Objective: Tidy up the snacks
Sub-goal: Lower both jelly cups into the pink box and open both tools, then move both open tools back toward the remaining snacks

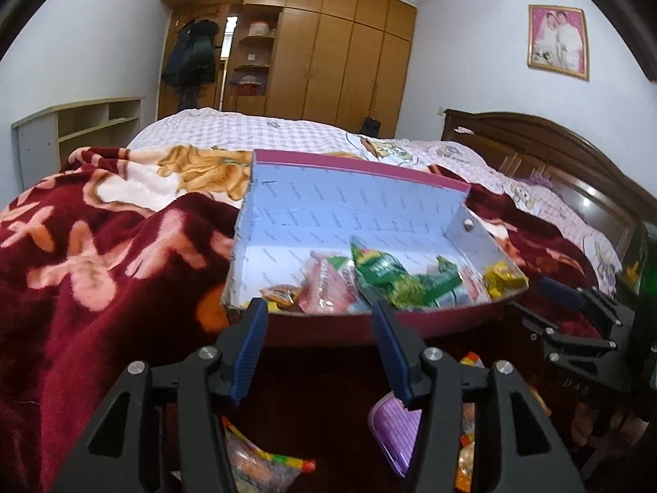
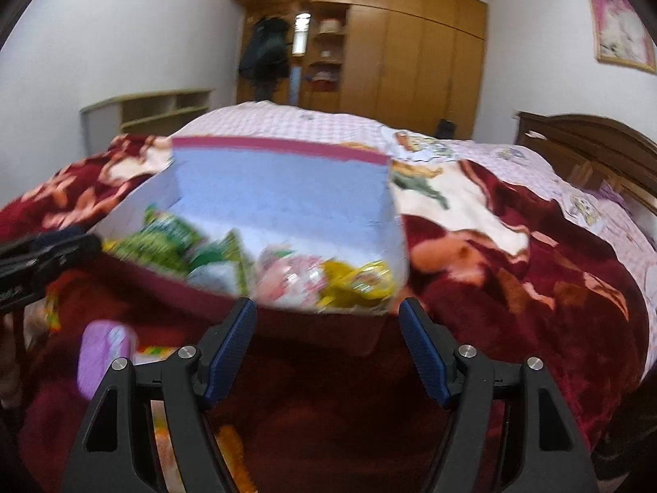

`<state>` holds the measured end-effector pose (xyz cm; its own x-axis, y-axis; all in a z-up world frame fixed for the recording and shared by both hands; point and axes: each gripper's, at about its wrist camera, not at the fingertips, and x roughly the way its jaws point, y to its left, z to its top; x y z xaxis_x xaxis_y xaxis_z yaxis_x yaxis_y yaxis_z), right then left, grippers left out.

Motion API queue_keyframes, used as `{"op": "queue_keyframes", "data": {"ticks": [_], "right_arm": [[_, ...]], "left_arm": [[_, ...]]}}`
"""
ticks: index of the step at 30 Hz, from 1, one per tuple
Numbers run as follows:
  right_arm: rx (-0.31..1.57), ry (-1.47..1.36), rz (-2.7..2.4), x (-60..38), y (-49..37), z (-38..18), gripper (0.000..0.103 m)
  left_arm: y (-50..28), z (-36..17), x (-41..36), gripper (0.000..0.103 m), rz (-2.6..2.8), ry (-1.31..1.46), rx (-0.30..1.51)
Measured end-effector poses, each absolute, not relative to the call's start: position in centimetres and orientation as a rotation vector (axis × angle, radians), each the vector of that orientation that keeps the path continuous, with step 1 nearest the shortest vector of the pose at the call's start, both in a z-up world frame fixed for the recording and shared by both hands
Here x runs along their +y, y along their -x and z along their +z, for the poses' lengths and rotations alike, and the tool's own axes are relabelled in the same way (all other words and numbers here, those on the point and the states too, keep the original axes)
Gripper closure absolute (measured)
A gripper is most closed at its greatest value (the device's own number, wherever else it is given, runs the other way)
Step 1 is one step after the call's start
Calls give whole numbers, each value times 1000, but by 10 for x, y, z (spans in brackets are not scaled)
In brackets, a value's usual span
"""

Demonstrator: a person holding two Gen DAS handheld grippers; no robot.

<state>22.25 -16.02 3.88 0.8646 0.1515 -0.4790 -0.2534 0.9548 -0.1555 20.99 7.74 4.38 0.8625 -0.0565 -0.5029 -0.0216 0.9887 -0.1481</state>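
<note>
Snacks part-sorted on the bed; both grippers empty and hovering short of the box.

Left wrist: my left gripper (image 1: 318, 345) has its fingers apart with nothing between them, tips just short of the box (image 1: 361, 209) near wall. Box sits on the red blanket (image 1: 94, 263), lid propped up behind, holding green packets (image 1: 394, 275), a pink packet (image 1: 324, 287) and a yellow one (image 1: 499, 279). Loose snacks (image 1: 263, 464) and a purple pack (image 1: 396, 431) lie below me, outside the box; I judge the next move is to drop down and pick one of these. Right gripper (image 1: 575, 308) is near on the right, so sideways room is tight.
Right wrist (blurred): right gripper (image 2: 328, 347) fingers wide apart, empty, facing the box (image 2: 279, 201) front corner. Blanket (image 2: 513, 287) to the right is open; left gripper (image 2: 45, 259) crowds the left edge.
</note>
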Motion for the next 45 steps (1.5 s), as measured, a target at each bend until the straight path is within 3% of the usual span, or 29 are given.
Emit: {"op": "queue_keyframes", "data": {"ticks": [34, 45], "right_arm": [[552, 183, 401, -167, -123, 15, 30], [671, 219, 460, -157, -129, 2, 30]], "left_arm": [[-89, 7, 72, 41, 27, 217, 613], [-94, 2, 67, 40, 64, 170, 688]]}}
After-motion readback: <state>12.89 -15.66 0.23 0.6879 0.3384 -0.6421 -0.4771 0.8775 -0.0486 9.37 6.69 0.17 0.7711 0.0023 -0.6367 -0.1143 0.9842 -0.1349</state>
